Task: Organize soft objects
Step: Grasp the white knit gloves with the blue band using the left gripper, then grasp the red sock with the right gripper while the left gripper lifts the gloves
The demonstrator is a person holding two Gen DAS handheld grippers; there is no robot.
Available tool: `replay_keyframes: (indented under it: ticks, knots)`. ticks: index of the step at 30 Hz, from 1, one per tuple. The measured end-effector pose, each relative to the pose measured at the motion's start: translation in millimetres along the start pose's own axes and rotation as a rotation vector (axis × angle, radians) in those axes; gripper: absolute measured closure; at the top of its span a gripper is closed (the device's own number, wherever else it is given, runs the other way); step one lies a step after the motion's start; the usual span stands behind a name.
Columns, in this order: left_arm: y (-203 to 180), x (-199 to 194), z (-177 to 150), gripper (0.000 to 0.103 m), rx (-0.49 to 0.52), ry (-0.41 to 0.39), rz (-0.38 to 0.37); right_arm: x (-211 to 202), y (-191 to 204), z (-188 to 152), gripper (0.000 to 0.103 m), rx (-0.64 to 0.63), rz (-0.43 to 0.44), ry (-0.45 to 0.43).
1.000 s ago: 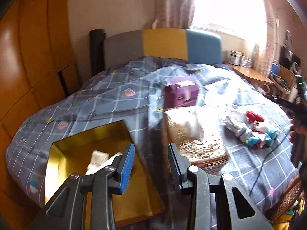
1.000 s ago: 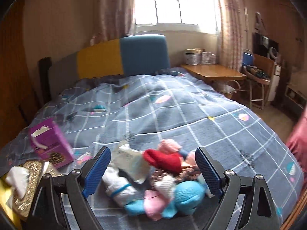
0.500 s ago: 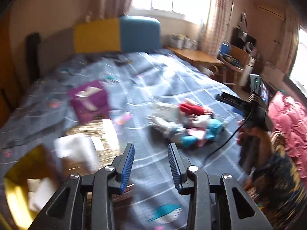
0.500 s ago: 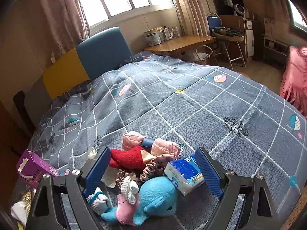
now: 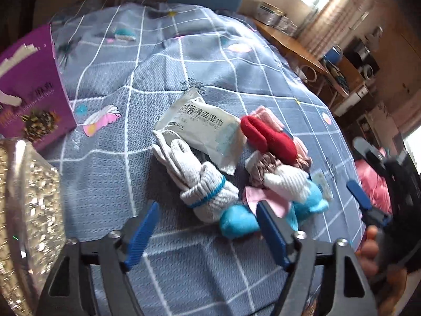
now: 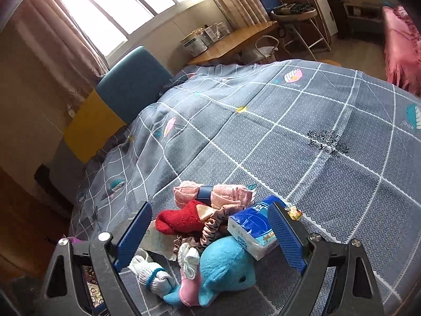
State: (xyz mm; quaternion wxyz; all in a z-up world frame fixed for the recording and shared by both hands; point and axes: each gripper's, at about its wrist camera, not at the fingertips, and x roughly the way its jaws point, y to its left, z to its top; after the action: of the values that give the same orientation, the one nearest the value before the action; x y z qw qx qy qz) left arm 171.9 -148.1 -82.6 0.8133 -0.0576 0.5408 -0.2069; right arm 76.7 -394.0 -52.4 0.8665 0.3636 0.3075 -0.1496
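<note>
Soft items lie heaped on the grey checked quilt (image 5: 184,60), near the bed's right side. Count: one white glove roll (image 5: 200,184), one wipes packet (image 5: 202,129), one red sock (image 5: 268,137), one pink towel roll (image 6: 210,192), one scrunchie (image 6: 213,229), one tissue pack (image 6: 252,226), one blue plush whale (image 6: 226,268), one small white sock (image 6: 188,258). The glove roll's long axis runs near to far, fingers pointing far-left, blue-banded cuff nearest. The whale lies crosswise, head to the right in the right wrist view.

Left gripper (image 5: 208,234) hovers at the heap's near edge; its jaws have just been opening and stand wide, nothing between the pads. Right gripper (image 6: 210,234) stands wide over the heap, pads pressing on nothing.

At the left: one purple box (image 5: 31,89), one glittery box (image 5: 26,210).
</note>
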Motion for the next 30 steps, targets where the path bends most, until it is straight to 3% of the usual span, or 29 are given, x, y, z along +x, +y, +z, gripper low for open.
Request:
replay_keyframes:
  ticks: [9, 11, 12, 16, 21, 24, 27, 30]
  knots:
    - [6, 48, 18, 0.022, -0.109, 0.059, 0.019, 5, 6, -3, 0.013, -0.021, 0.042, 0.033]
    - [4, 54, 19, 0.034, -0.112, 0.061, 0.044, 5, 6, -3, 0.013, -0.018, 0.039, 0.036]
    - [1, 58, 19, 0.043, -0.098, 0.066, 0.053, 6, 5, -3, 0.013, -0.015, 0.039, 0.036]
    - [-6, 61, 18, 0.057, -0.034, 0.053, 0.057, 8, 4, -3, 0.013, -0.014, 0.036, 0.044]
    - [-7, 18, -3, 0.058, 0.070, -0.033, 0.016, 9, 3, -3, 0.013, -0.014, 0.037, 0.043]
    - [-4, 4, -25, 0.058, 0.127, -0.028, 0.001, 9, -1, -2, 0.013, 0.006, 0.030, 0.041]
    - [-1, 2, -49, 0.060, 0.185, 0.001, 0.035, 11, -1, -2, 0.015, 0.003, 0.022, 0.052]
    - [4, 15, -61, 0.061, 0.214, 0.026, 0.060, 14, 13, -5, 0.022, -0.082, 0.008, 0.068]
